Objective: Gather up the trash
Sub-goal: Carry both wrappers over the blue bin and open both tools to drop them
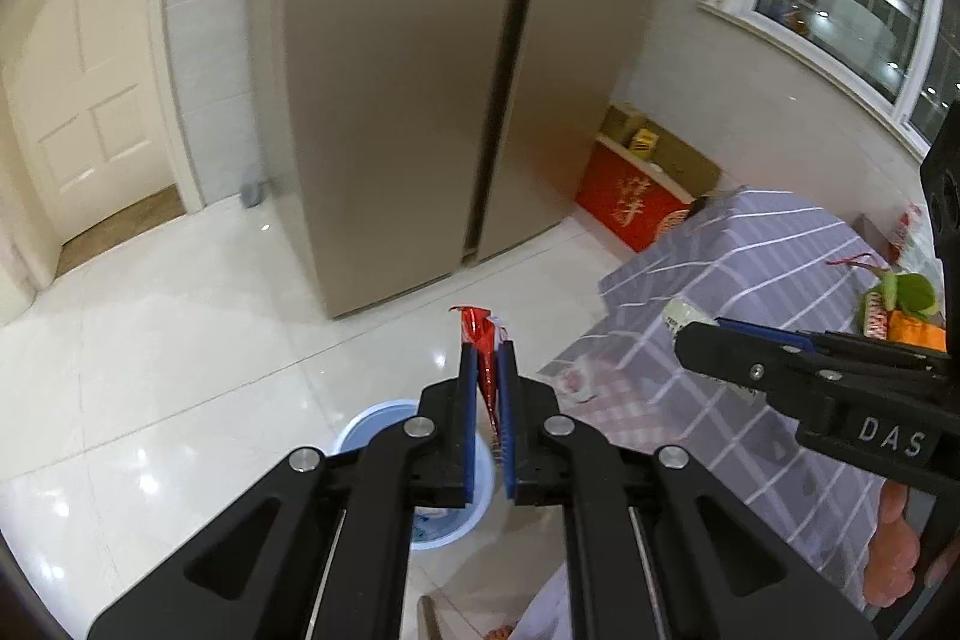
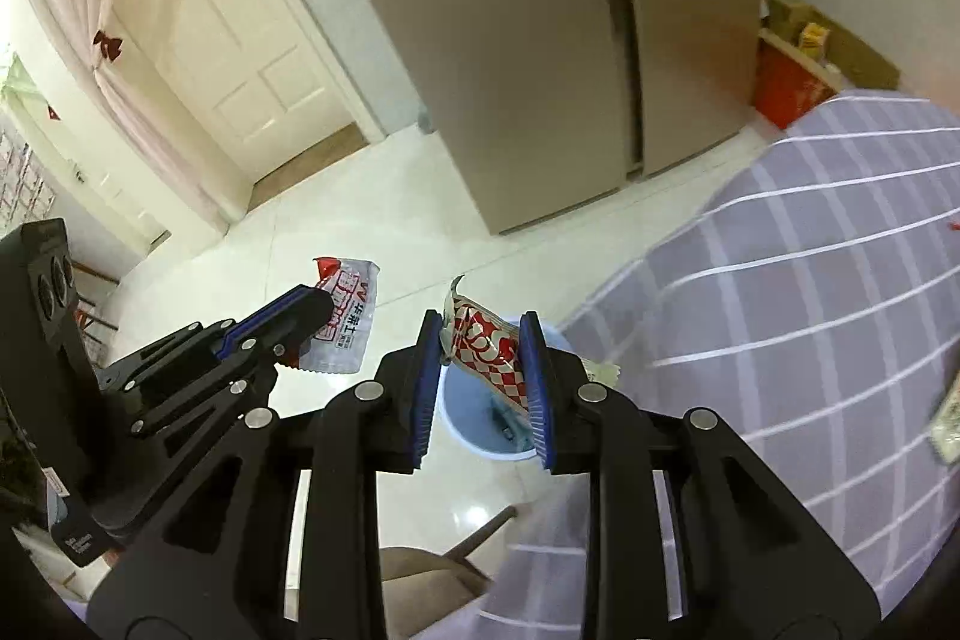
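My left gripper (image 1: 487, 349) is shut on a red snack wrapper (image 1: 480, 325), which sticks up past the pads. Under it on the floor stands a light blue bin (image 1: 372, 415). In the right wrist view my right gripper (image 2: 480, 319) is shut on a crumpled red-and-white checked wrapper (image 2: 483, 349), held over the same bin (image 2: 462, 418). The left gripper (image 2: 318, 298) shows at the left there, its wrapper (image 2: 351, 334) hanging red, white and clear. The right gripper (image 1: 699, 327) reaches in from the right of the left wrist view, a white wrapper end (image 1: 677, 314) at its tip.
A table under a lilac checked cloth (image 1: 750, 280) borders the bin on the right, with a green plant (image 1: 906, 292) on it. A tall beige fridge (image 1: 420, 70) stands behind, a red box (image 1: 630, 208) beside it. A chair (image 2: 420, 568) is near. White tiled floor (image 1: 180, 340) lies left.
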### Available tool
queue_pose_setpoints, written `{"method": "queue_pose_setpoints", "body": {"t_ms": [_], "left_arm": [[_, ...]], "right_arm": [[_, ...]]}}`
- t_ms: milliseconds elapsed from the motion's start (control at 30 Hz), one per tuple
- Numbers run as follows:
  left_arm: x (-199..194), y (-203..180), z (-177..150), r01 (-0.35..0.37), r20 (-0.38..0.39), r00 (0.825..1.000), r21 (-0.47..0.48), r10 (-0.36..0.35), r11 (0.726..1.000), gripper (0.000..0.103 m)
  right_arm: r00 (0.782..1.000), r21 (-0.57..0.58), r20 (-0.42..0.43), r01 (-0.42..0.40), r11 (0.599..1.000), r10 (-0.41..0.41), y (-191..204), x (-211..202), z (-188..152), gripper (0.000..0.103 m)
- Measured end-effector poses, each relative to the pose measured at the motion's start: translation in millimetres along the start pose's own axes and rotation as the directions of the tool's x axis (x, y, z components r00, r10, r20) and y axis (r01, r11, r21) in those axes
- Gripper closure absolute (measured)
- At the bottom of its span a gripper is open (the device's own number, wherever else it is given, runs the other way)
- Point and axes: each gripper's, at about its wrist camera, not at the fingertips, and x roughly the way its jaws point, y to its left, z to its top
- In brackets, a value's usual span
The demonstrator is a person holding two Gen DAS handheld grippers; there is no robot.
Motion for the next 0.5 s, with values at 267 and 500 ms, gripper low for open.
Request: {"method": "queue_pose_setpoints", "body": {"t_ms": [267, 500], "left_arm": [[13.5, 29.0, -4.5, -0.041, -0.039, 0.998, -0.034, 0.040, 0.999, 0.055], [7.9, 62.5, -8.5, -0.025, -0.001, 1.000, -0.139, 0.025, 0.990, 0.034]], "right_arm": [[0.998, -0.008, -0.058, 0.020, 1.000, -0.021, 25.2, 34.5, -3.8, 0.077], [0.995, -0.029, -0.069, 0.074, 0.997, -0.076, 34.8, 45.4, -7.6, 0.076]]}}
